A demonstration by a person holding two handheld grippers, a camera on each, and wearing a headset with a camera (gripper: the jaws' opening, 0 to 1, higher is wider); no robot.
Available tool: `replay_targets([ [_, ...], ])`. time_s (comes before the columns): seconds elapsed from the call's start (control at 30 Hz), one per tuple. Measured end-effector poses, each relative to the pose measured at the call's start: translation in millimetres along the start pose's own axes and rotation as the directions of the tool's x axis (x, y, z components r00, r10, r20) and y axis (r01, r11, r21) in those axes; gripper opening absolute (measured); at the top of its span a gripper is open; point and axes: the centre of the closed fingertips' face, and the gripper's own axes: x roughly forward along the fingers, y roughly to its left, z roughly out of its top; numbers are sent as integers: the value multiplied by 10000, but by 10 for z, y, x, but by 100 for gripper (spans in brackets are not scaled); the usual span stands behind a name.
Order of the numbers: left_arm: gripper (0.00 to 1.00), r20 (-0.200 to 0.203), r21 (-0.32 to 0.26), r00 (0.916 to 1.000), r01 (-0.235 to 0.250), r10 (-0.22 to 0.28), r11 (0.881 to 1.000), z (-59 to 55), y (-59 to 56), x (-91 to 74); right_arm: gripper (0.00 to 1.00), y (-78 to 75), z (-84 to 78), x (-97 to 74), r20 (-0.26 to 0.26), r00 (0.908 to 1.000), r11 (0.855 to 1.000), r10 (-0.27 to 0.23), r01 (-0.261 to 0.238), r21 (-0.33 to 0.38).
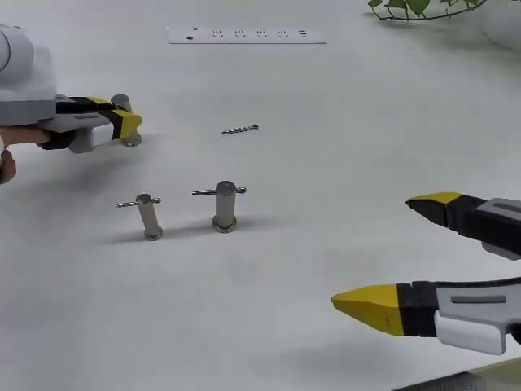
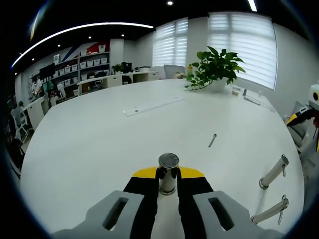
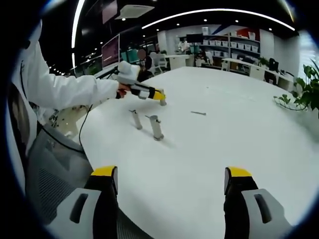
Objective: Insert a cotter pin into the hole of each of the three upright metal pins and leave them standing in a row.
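Observation:
My left gripper [image 1: 124,122] [image 2: 168,180] is shut on a bare upright metal pin [image 1: 122,103] [image 2: 168,163] at the far left of the white table; it stands on the surface. Two more upright pins [image 1: 149,217] [image 1: 225,205], each with a cotter pin through its head, stand side by side in the middle. They also appear at the right of the left gripper view [image 2: 273,173] [image 2: 269,211]. A loose cotter pin [image 1: 240,129] [image 2: 213,140] [image 3: 198,113] lies flat beyond them. My right gripper [image 1: 381,252] [image 3: 172,174] hovers open at the near right, holding nothing.
A white power strip [image 1: 246,35] [image 2: 152,105] lies at the far side of the table. A potted plant [image 1: 423,8] [image 2: 214,67] stands at the far right. A white sleeve [image 3: 65,92] reaches in behind the left gripper [image 3: 149,93].

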Motion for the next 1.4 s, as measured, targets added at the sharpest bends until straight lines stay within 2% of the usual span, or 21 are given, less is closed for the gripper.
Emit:
replay_targets([
  [0.07,10,-26,70,10000,-12,12,10000,-14,76,6,86,-13,-2,-11,23,10000,10000,-46,46,81],
  [0.13,10,-40,145,10000,-21,21,9999,-15,75,12,86,-14,-3,-17,23,10000,9999,-63,63,85],
  [0.17,10,-56,88,10000,-8,9,10000,-19,73,15,86,-13,-5,-18,13,10000,9999,-60,60,91],
  [0.23,10,-65,-386,10000,64,-66,9992,-24,78,11,85,-1,-17,-11,-32,10000,9999,2,-1,126],
  [0.3,10,-109,237,9999,41,-38,9997,-20,67,10,84,16,-32,4,-75,9999,9999,103,-102,83],
  [0.43,10,-240,552,9997,-58,72,9985,-17,34,3,84,51,-38,29,-143,9996,9997,253,-253,2],
  [0.53,10,-371,1057,9992,-89,129,9944,-10,15,-9,84,72,-29,38,-143,9993,9994,345,-346,-51],
  [0.6,10,-406,690,9992,-42,70,9976,-18,11,-17,84,84,-29,42,-170,9991,9991,400,-402,-104],
  [0.63,9,-413,523,9991,150,-128,9985,-19,-5,-27,84,92,-31,48,-211,9988,9990,431,-434,-144],
  [0.7,9,-349,542,9992,211,-192,9983,9,-10,-66,84,111,-15,55,-194,9985,9985,508,-512,-211],
  [0.8,9,47,352,9998,194,-196,9992,144,1,-140,84,133,26,60,-94,9982,9980,587,-589,-236],
  [0.97,9,283,795,9996,-47,24,9968,357,39,-312,84,154,89,49,65,9978,9971,663,-660,-391],
  [1.1,9,486,1229,9988,-14,-46,9924,535,-44,-464,84,168,125,37,146,9974,9960,711,-702,-556],
  [1.2,9,655,1133,9977,71,-146,9935,589,-72,-498,84,183,149,30,219,9969,9953,762,-747,-621],
  [1.27,9,1020,545,9936,423,-478,9976,708,-176,-562,84,194,167,23,279,9964,9946,796,-775,-692],
  [1.4,9,1327,720,9883,658,-749,9952,872,-302,-681,83,214,183,11,371,9960,9934,810,-776,-840],
])
